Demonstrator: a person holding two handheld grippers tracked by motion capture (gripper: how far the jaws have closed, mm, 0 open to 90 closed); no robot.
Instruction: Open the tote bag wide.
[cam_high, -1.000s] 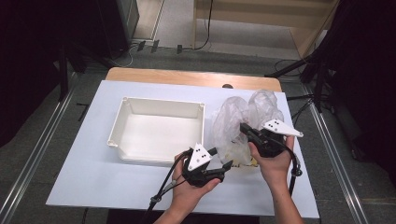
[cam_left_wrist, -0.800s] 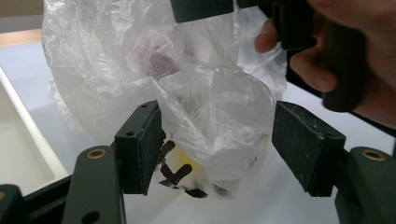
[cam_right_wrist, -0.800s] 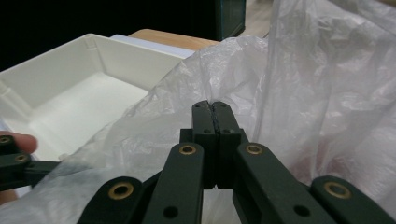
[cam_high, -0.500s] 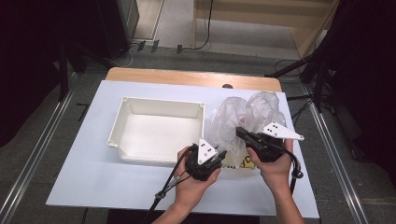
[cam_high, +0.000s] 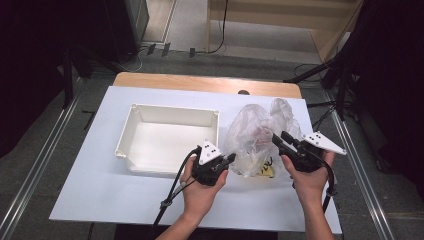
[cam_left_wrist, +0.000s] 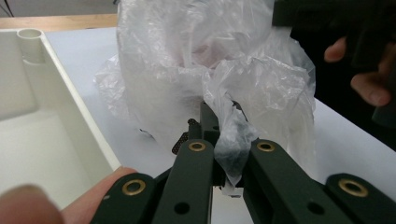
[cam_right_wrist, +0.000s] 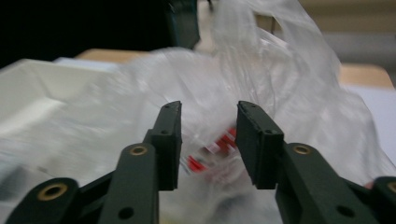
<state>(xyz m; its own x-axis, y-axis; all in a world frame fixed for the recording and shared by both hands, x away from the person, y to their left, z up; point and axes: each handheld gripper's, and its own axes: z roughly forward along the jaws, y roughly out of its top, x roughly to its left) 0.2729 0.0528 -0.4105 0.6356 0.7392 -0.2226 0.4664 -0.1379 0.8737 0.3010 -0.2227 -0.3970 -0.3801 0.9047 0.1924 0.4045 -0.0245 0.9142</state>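
High view: a clear plastic bag (cam_high: 260, 137) lies at three o'clock of the white tray (cam_high: 167, 137), between both grippers.

Left gripper view: the left gripper (cam_left_wrist: 223, 140) pinches a bag fold.

Right gripper view: the right gripper (cam_right_wrist: 208, 140) stands apart, bag at twelve o'clock (blurred, possibly red packaging inside).

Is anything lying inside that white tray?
No: in the high view the white tray shows a bare floor, while the plastic bag sits beside it on the table.
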